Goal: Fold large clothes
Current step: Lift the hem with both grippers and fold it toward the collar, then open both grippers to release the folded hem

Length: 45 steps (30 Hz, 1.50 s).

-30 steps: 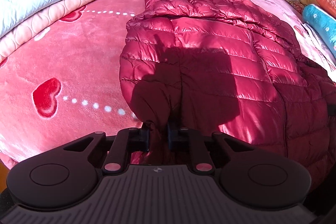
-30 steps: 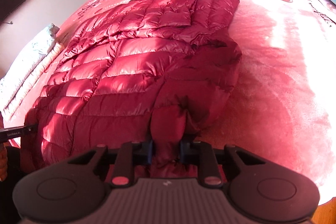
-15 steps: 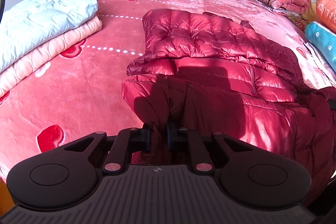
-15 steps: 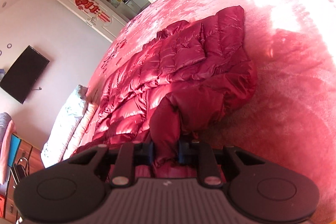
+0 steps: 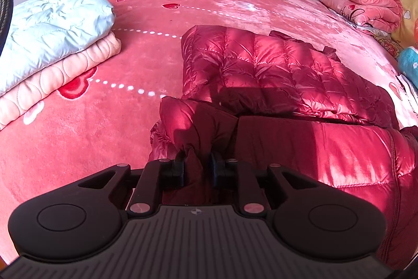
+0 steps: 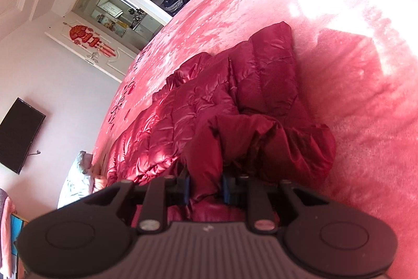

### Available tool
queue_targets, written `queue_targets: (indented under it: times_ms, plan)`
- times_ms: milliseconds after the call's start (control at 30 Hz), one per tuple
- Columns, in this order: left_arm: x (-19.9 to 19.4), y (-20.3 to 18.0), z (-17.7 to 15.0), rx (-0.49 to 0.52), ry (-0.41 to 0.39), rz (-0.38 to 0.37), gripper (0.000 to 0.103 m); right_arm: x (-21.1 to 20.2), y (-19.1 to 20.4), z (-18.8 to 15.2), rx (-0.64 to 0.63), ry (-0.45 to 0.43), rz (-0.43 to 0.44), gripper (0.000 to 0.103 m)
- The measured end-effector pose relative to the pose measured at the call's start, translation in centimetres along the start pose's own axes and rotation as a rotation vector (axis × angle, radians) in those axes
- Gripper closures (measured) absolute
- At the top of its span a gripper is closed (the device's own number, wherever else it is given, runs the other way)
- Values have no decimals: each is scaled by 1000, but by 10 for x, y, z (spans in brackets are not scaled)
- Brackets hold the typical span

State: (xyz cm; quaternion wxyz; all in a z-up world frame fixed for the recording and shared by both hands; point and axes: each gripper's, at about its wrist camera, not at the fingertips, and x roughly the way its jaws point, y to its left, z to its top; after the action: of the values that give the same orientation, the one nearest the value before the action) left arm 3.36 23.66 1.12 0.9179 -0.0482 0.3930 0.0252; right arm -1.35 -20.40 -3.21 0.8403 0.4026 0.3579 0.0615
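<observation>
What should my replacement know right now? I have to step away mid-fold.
Left hand-held gripper: shut on the near hem of the red puffer jacket.
Right hand-held gripper: shut on the jacket's other near corner.
Jacket lies on the pink bed, its near edge lifted and bunched toward the middle.
Done: both corners gripped, lower part raised.
Left: probably carry the hem over the far half, lay it flat, release.
</observation>
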Motion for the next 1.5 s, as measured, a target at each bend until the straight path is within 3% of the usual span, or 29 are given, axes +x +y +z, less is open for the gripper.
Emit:
queue_targets:
  times_ms: [367, 500, 1000, 1333, 1500]
  plan:
    - [31, 5, 15, -26, 0, 1, 63, 31, -2, 7, -38, 1, -57, 73]
    - [25, -3, 17, 30, -34, 57, 43, 23, 2, 7, -50, 1, -61, 67]
    - [-9, 1, 19, 21, -78, 100, 9, -23, 27, 0, -177, -67, -164, 8]
    - [-41, 8, 7, 3, -81, 77, 3, -55, 36, -5, -221, -94, -152, 4]
    - [-70, 30, -5, -39, -83, 1, 0, -72, 37, -16, -324, -52, -152, 3]
